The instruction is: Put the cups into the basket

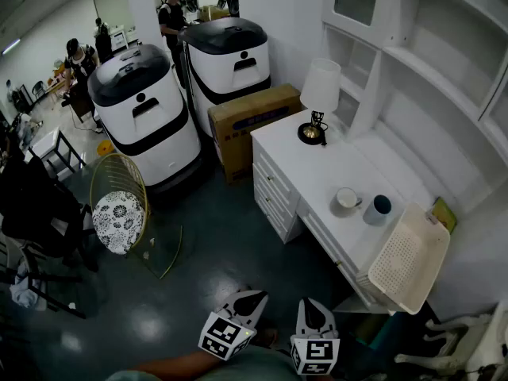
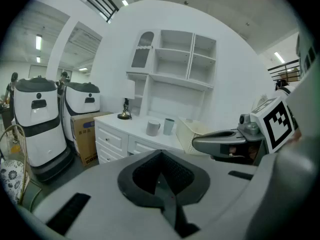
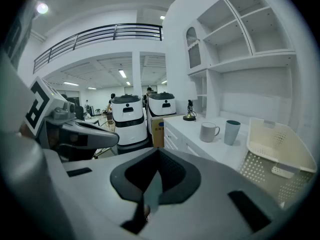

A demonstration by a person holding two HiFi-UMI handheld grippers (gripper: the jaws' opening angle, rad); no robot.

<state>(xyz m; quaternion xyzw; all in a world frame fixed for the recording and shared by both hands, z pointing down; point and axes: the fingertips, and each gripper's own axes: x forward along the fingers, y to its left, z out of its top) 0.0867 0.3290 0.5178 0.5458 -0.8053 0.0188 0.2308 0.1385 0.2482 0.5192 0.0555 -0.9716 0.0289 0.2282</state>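
Observation:
On the white desk [image 1: 313, 165] stand a white mug [image 1: 347, 199] and, to its right, a blue-grey cup [image 1: 378, 209]. A cream perforated basket [image 1: 410, 258] sits at the desk's near right end, with no cup in it. Both grippers hang low in front of me, well short of the desk. My left gripper [image 1: 249, 299] is shut with nothing in it, and my right gripper [image 1: 311, 309] is shut and empty too. The left gripper view shows the mug [image 2: 153, 128], cup [image 2: 169, 126] and basket [image 2: 192, 134] far off. The right gripper view shows the mug [image 3: 209, 132], cup [image 3: 231, 132] and basket [image 3: 277, 156].
A table lamp [image 1: 319, 94] stands at the desk's far end under white wall shelves [image 1: 421, 62]. A cardboard box [image 1: 246, 125] and two white-and-black machines [image 1: 143, 109] stand left of the desk. A wire chair [image 1: 119, 205] is on the dark floor. People stand in the background.

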